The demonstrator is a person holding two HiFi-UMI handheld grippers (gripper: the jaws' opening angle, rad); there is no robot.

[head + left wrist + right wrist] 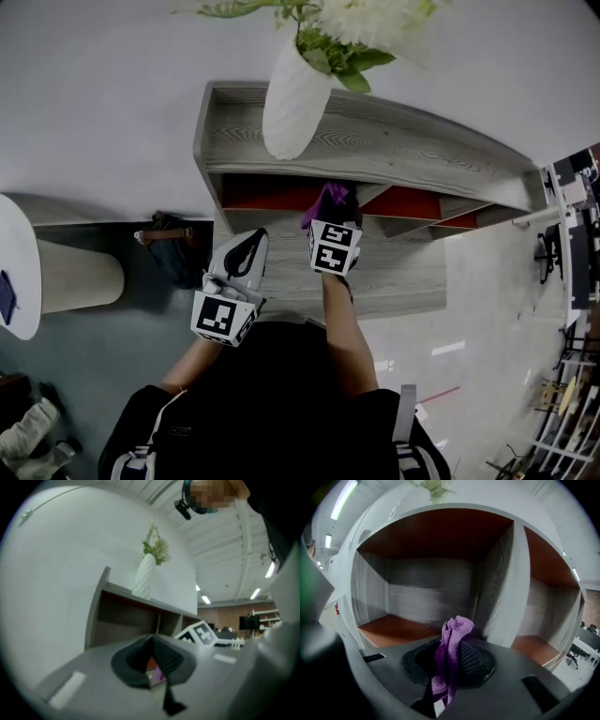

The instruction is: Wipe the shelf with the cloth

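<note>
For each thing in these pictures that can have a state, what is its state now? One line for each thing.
Left gripper: shut, nothing between its jaws.
Right gripper: shut on the cloth, facing an open compartment.
Purple terry cloth: bunched, clamped, its end sticking out past the jaws.
White ribbed vase: upright on top of the shelf, holding white flowers.
Grey wooden shelf: compartments open at the front.

In the head view, the top edge cuts off the flowers (pixel 370 19). The marker cube (pixel 334 247) hides the jaws of the right gripper (pixel 337 208), so only a bit of the cloth (pixel 325 200) peeks out. The person (pixel 281 403) covers part of the near edge of the shelf (pixel 412 150).
</note>
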